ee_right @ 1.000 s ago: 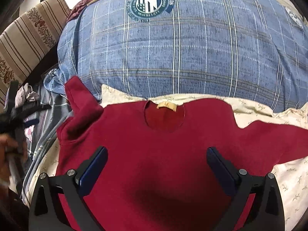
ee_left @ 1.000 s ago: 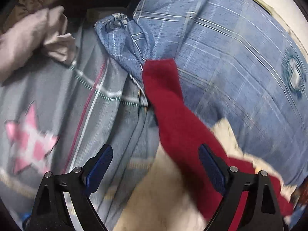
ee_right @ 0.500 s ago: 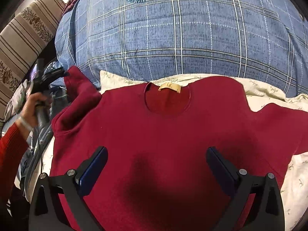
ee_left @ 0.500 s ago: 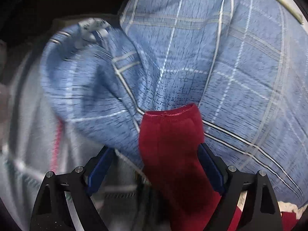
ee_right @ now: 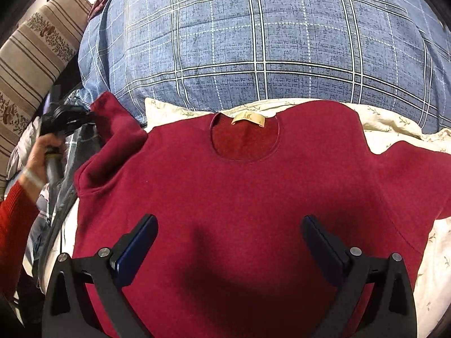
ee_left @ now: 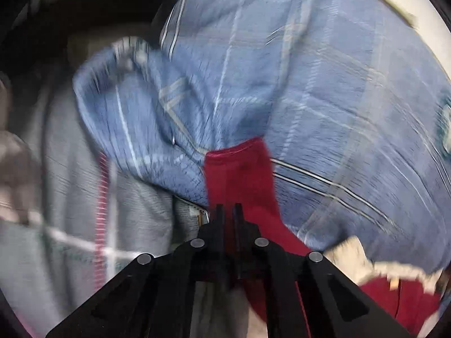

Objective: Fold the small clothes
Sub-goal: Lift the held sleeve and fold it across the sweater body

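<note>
While left hand-held gripper (ee_left: 227, 209) pinches sleeve (ee_left: 239, 180), sweater (ee_right: 239, 197) lies flat

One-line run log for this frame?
stage: sleeve fold start | left gripper: shut on red sweater sleeve cuff | right gripper: open above sweater body

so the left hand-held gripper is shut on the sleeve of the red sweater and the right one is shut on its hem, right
Not quite. The right hand-held gripper is open, hovering over the red sweater, as the right wrist view shows. The left hand-held gripper is indeed shut on the sleeve.
</note>
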Demonstrator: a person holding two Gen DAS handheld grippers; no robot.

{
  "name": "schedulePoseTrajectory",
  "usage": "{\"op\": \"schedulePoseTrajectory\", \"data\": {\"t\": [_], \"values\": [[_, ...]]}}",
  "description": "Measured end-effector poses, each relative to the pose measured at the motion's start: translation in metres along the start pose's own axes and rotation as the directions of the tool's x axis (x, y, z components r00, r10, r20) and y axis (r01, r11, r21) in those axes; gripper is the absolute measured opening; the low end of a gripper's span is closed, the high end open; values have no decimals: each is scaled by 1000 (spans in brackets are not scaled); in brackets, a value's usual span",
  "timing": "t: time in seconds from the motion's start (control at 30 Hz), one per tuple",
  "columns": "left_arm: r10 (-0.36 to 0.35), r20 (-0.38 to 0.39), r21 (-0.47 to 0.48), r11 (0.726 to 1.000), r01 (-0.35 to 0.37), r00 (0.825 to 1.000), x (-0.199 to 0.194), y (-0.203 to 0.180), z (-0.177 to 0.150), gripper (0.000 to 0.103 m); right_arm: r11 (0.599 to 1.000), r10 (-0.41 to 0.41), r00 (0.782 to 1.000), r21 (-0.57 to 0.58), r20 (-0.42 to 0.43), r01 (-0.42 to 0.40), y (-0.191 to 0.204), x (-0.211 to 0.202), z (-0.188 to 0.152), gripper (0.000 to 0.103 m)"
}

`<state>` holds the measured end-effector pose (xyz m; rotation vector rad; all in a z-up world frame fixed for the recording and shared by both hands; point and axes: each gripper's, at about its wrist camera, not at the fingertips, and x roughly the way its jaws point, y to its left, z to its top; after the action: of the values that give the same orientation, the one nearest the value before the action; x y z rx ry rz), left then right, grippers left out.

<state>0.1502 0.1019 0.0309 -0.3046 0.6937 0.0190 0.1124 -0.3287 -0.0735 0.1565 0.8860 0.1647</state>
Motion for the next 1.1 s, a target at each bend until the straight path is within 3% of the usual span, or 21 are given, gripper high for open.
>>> {"op": "schedulePoseTrajectory", "data": {"t": [0.13, 0.17, 0.2, 0.27, 0.33, 0.43, 0.5, 0.57, 0.6, 0.77, 0.87, 1.1], "values": [[-11, -1, 43, 999, 11, 1000, -5, -5, 7, 2, 1000, 8, 1000, -7, 12, -8, 6, -6, 1, 102], [-7, 8, 45, 999, 6, 1000, -5, -7, 9, 12, 1000, 15, 1000, -5, 13, -15, 7, -7, 0, 102], [-7, 21, 50, 999, 5, 1000, -2, -12, 12, 39, 1000, 21, 1000, -6, 16, -21, 9, -8, 0, 102], [7, 52, 52, 999, -10, 999, 3, -16, 13, 80, 1000, 26, 999, -10, 22, -26, 11, -11, -1, 103], [40, 77, 40, 998, -43, 996, 8, -18, 8, 77, 1000, 19, 1000, -21, 24, -19, 12, -12, -1, 103], [94, 23, 8, 996, -94, 995, 44, -12, 6, 68, 1000, 8, 1000, -18, -2, -8, 8, -2, -1, 103], [112, -10, 3, 994, -111, 994, 63, -10, 5, 34, 1000, 10, 1000, -5, -25, -10, 2, 5, -2, 103], [101, -44, 5, 995, -101, 994, 82, -9, 1, 13, 1000, 9, 999, 6, -43, -9, -3, 11, -3, 103], [94, -40, 7, 996, -94, 995, 84, -11, 0, 9, 1000, 9, 999, 10, -46, -9, -4, 12, -4, 103], [25, 10, 1, 1000, -25, 1000, 48, -17, 2, 6, 1000, 5, 999, 15, -48, -4, -5, 14, -5, 103], [9, 20, 51, 999, -10, 1000, 14, -25, 3, 6, 1000, 16, 999, 17, -43, -15, -3, 10, -5, 103], [-157, 27, 127, 980, 152, 987, -89, -74, 9, 5, 1000, 25, 1000, 6, 2, -25, 6, -11, 1, 103]]}}
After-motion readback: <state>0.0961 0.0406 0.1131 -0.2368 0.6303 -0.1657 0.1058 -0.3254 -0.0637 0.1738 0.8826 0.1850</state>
